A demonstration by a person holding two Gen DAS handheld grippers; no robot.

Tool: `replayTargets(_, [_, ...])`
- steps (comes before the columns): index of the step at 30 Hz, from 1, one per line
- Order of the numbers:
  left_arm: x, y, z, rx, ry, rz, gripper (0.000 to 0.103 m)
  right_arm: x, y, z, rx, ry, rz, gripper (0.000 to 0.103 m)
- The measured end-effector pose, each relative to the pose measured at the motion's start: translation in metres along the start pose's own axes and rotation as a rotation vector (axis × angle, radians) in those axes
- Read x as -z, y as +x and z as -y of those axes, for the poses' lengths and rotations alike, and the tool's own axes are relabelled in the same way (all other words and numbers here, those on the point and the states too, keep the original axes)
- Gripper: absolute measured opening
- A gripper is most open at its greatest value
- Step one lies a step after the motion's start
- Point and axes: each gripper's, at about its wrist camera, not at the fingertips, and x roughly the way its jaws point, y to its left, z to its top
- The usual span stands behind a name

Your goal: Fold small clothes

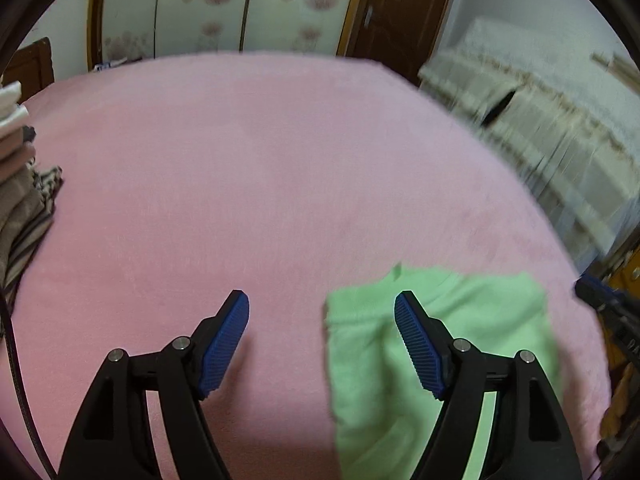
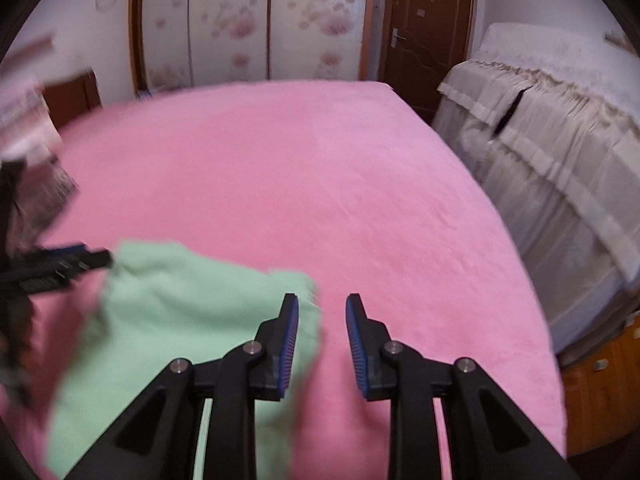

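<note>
A light green small garment [image 1: 432, 344] lies folded on the pink blanket [image 1: 260, 168], low and right in the left wrist view. My left gripper [image 1: 322, 340] is open and empty above the garment's left edge; its right finger is over the cloth. In the right wrist view the green garment [image 2: 160, 320] lies low and left. My right gripper [image 2: 322, 344] is open and empty at the garment's right edge. The left gripper [image 2: 60, 266] shows at the left side of that view, blurred.
A stack of folded and striped clothes [image 1: 20, 184] sits at the blanket's left edge. A second bed with a beige cover [image 2: 560, 152] stands to the right. A wardrobe [image 2: 248, 28] and a brown door [image 2: 428, 36] are behind.
</note>
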Motion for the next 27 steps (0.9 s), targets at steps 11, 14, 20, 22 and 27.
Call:
replayTargets(11, [0.02,0.028,0.052,0.116,0.14,-0.134,0.073,0.001,0.073,-0.038,-0.084,-0.029,-0.225,0.011])
replayTargets(14, [0.027,0.046,0.045,0.044,0.159,-0.168,0.072,0.008,0.081,-0.027,-0.057,-0.002,-0.244,0.0])
replayTargets(20, [0.032,0.048,0.042,0.018,0.181,-0.179,0.072,0.012,0.071,-0.01,-0.063,0.04,-0.234,0.0])
replayTargets(22, [0.031,0.041,0.047,0.012,0.189,-0.181,0.072,0.01,0.058,-0.007,-0.057,0.051,-0.22,0.0])
replayTargets(27, [0.031,-0.018,0.042,0.026,0.199,-0.154,0.083,0.011,0.007,-0.003,-0.085,0.062,-0.172,0.003])
